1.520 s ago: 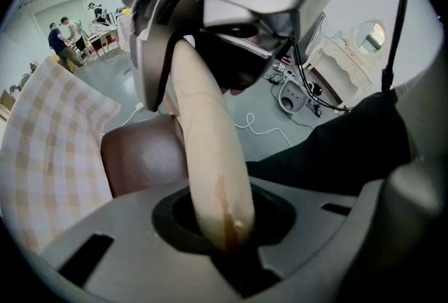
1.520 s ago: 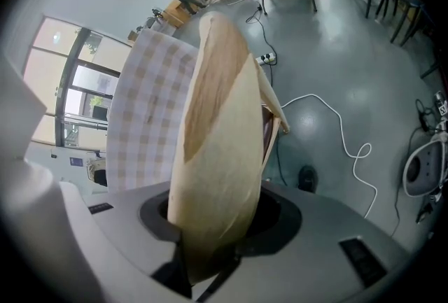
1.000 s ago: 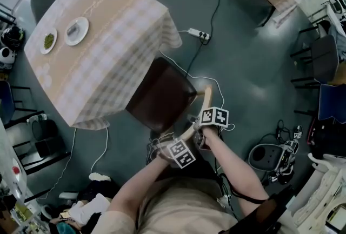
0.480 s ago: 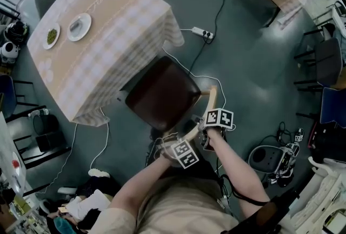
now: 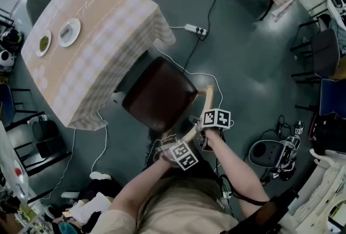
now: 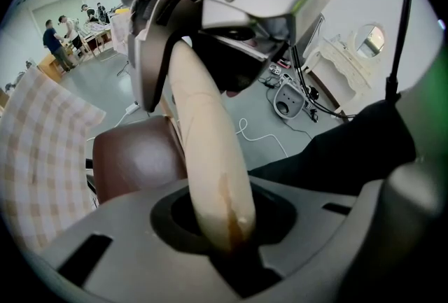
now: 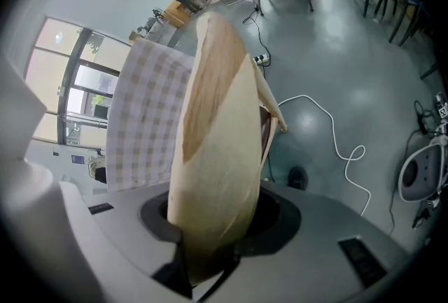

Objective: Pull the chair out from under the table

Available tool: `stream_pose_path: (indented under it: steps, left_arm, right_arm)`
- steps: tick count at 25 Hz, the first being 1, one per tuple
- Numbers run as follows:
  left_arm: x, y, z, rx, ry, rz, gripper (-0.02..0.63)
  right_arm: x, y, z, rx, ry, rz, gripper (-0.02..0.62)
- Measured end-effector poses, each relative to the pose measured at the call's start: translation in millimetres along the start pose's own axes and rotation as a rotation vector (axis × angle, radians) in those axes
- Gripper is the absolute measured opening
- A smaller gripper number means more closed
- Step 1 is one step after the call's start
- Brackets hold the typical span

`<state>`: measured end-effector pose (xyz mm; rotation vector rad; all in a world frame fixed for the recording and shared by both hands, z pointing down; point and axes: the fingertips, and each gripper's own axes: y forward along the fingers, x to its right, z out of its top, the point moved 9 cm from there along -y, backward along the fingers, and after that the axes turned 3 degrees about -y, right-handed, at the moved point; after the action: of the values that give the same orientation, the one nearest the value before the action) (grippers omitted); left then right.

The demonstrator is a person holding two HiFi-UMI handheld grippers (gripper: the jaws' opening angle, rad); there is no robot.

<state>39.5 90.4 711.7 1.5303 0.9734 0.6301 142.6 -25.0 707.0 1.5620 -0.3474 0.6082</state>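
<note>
Head view: the chair (image 5: 159, 99) seat sits mostly out from the worktop (image 5: 102, 38). Its backrest (image 5: 207, 102), on the side away from the worktop, runs crosswise between left tool (image 5: 177, 146) and right tool (image 5: 212, 122). 
Left gripper view: clenched on the backrest. 
Right gripper view: likewise clenched, with the worktop beyond.

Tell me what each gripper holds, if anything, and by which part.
Both hold the chair by its curved wooden backrest: the left gripper clamps its end, and the right gripper clamps it further along.
</note>
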Motion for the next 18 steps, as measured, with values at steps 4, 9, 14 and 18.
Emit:
stream_pose_path:
  steps: [4,9,14,18]
  left_arm:
    - [5.1,2.4,4.4,-0.002,0.01,-0.011,0.092]
    - [10.6,3.1,8.5,-0.002,0.019,-0.022,0.097]
    - [16.3,4.3,13.0,-0.007,0.028,-0.031,0.098]
    - [21.6,6.7,18.1,-0.006,0.024,-0.044,0.101]
  right_arm:
    - [6.3,-3.8,-0.8,0.003,0.004,0.001,0.169]
    - [11.8,-8.3,-2.8,0.01,0.008,0.001,0.169]
    - [19.2,-13.1,-4.7,0.015,0.017,0.002,0.167]
    - [25.6,-17.0,-5.7,0.019,0.016,0.002,0.167]
